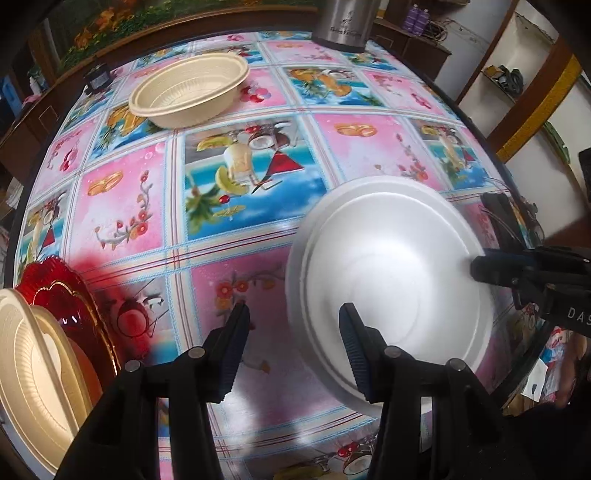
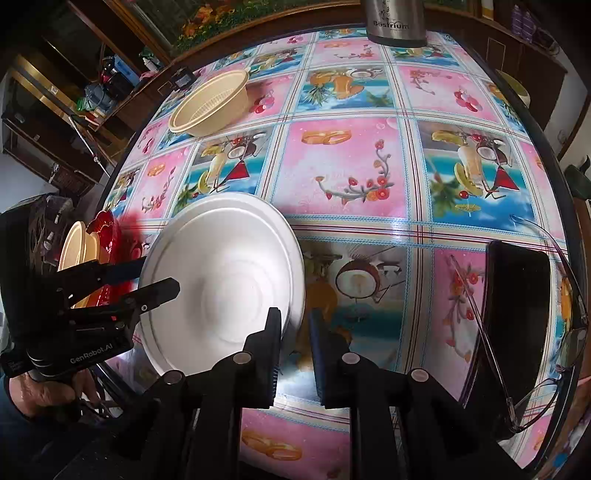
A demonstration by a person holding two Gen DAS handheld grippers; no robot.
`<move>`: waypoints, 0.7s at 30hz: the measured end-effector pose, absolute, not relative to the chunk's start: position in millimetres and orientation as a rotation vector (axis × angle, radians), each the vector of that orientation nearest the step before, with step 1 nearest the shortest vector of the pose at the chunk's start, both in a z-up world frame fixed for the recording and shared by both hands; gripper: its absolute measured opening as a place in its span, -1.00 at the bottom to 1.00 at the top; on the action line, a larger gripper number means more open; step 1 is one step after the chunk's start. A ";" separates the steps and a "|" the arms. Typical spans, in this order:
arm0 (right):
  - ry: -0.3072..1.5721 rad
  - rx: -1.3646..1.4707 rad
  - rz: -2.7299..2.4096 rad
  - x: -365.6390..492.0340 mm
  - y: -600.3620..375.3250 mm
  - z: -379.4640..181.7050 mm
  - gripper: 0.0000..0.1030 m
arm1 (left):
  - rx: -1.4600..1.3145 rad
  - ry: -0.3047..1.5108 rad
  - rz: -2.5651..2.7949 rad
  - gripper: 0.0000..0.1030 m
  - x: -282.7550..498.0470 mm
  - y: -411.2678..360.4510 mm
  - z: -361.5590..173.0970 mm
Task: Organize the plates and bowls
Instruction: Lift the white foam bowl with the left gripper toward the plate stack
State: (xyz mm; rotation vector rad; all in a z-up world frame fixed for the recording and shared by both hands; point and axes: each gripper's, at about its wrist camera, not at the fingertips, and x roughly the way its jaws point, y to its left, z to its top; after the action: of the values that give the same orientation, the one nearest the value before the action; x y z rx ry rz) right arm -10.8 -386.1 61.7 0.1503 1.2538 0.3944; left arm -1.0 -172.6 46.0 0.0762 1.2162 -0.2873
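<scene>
The white plate (image 2: 221,280) lay on the patterned tablecloth (image 2: 351,173), between both grippers. The left gripper (image 1: 291,325) stood open over its rim. The right gripper (image 2: 295,325) stood slightly parted, gripping nothing.

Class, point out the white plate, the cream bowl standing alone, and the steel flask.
white plate (image 2: 221,280): right wrist view, centre of its face.
cream bowl (image 1: 188,92): left wrist view, inner wall.
steel flask (image 2: 393,26): right wrist view, lower body.

White plate (image 2: 221,280) lies on the worktop (image 2: 351,177), between both tools. Right tool (image 2: 295,328) jaws stand slightly apart beside its rim, gripping nothing.
</scene>
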 end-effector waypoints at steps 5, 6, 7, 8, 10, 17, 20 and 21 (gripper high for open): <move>1.246 0.182 0.410 -11.2 -387.1 58.8 -0.33 | 0.133 1.206 -0.261 -0.05 -3.0 -176.4 48.0; 1.249 0.180 0.405 -11.5 -386.7 58.1 -0.27 | 0.147 1.202 -0.256 -0.05 -2.9 -177.0 48.5; 1.251 0.176 0.403 -11.8 -386.3 57.4 -0.26 | 0.155 1.198 -0.254 -0.05 -3.1 -177.7 49.2; 1.251 0.178 0.406 -12.3 -386.3 57.7 -0.26 | 0.162 1.197 -0.252 -0.05 -3.3 -177.8 49.5; 1.256 0.152 0.402 -12.9 -384.6 58.6 -0.25 | 0.203 1.186 -0.244 -0.05 -4.6 -181.0 50.2; 1.266 0.157 0.408 -14.3 -383.7 56.7 -0.36 | 0.262 1.119 -0.205 0.26 -11.5 -182.7 59.4; 1.274 0.173 0.422 -15.3 -383.7 54.8 -0.74 | 0.249 1.111 -0.215 0.25 -11.6 -181.7 61.4; 1.271 0.174 0.426 -15.8 -383.3 55.4 -0.76 | 0.246 1.116 -0.215 0.14 -11.3 -181.0 60.1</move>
State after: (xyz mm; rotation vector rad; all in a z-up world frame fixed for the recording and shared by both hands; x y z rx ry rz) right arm -15.8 -383.3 55.4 0.1743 1.2712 0.4259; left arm -11.3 -181.0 60.1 0.2457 1.1164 -0.2153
